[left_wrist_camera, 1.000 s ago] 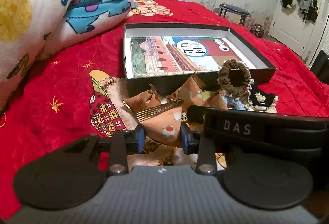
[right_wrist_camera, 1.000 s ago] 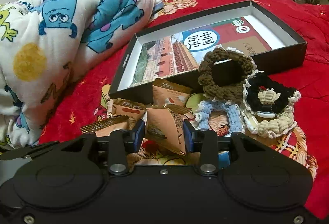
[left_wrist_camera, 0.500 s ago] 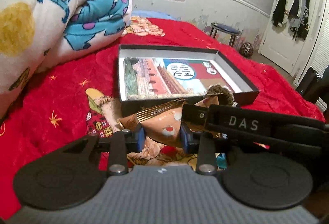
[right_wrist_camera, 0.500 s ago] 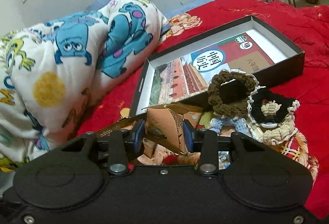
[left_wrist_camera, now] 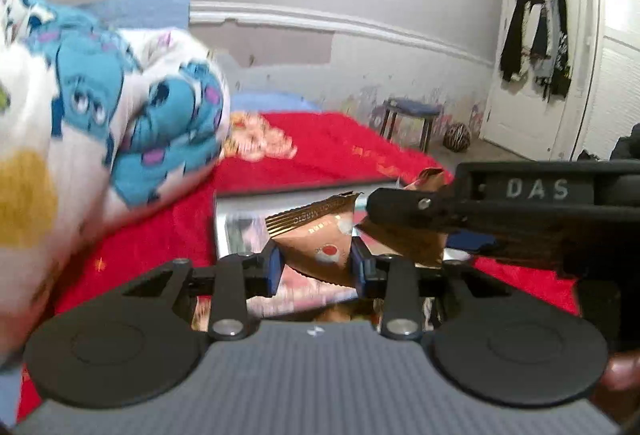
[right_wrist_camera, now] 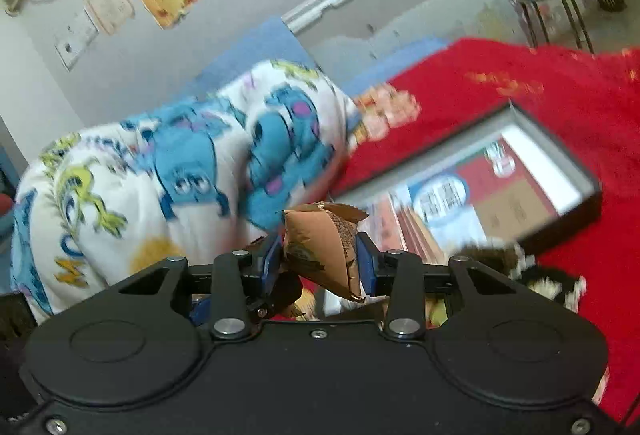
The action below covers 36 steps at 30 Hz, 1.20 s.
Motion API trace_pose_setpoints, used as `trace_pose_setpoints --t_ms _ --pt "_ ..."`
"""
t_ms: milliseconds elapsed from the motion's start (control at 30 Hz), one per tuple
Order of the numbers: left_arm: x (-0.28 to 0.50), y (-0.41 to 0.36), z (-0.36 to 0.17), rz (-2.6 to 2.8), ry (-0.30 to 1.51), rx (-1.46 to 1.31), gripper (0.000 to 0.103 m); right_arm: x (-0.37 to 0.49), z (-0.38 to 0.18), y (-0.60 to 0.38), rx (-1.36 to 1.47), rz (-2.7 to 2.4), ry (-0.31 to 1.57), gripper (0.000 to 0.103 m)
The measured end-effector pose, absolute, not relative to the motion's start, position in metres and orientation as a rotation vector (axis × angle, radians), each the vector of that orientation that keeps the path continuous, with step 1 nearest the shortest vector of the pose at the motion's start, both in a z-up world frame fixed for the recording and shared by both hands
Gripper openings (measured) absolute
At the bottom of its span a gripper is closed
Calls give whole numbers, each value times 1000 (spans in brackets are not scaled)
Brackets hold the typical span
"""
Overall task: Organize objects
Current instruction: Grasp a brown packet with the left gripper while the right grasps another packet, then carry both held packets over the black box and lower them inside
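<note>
My left gripper (left_wrist_camera: 316,267) is shut on a brown snack packet (left_wrist_camera: 320,235) and holds it up in the air over the near edge of the black box (left_wrist_camera: 224,231). My right gripper (right_wrist_camera: 318,263) is shut on another brown snack packet (right_wrist_camera: 324,247), also lifted. The right gripper's body (left_wrist_camera: 520,211), marked DAS, crosses the left wrist view just to the right of my left packet. The black open box (right_wrist_camera: 560,151) with a printed card inside lies on the red bedspread (right_wrist_camera: 540,83). Crocheted scrunchies (right_wrist_camera: 552,279) show blurred below the box.
A rolled white blanket (left_wrist_camera: 100,123) with blue monsters lies to the left, also in the right wrist view (right_wrist_camera: 180,163). A stool (left_wrist_camera: 408,115) and a door with hanging clothes (left_wrist_camera: 536,35) stand beyond the bed. More packets lie hidden under the grippers.
Both grippers have lifted and tilted upward with their packets. The pile of packets and scrunchies has dropped below view. The frames are now motion-blurred.
</note>
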State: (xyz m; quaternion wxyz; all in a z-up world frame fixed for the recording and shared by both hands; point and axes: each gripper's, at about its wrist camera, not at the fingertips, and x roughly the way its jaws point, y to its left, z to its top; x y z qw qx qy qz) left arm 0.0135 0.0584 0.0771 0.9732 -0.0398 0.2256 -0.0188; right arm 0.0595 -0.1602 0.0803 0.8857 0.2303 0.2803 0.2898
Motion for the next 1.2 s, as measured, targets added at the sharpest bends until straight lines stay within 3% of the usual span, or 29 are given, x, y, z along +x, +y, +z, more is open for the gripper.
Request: trace_pose_setpoints --t_ms 267,533,700,1200 --pt "63 81 103 8 418 -50 41 113 122 -151 423 571 519 38" --pt "105 117 43 -5 472 -208 41 168 43 -143 514 548 649 38" --pt "117 118 17 16 560 -165 41 192 -1 -129 490 481 774 38" --pt "116 109 -15 -10 730 -204 41 182 -26 -107 460 452 885 38"
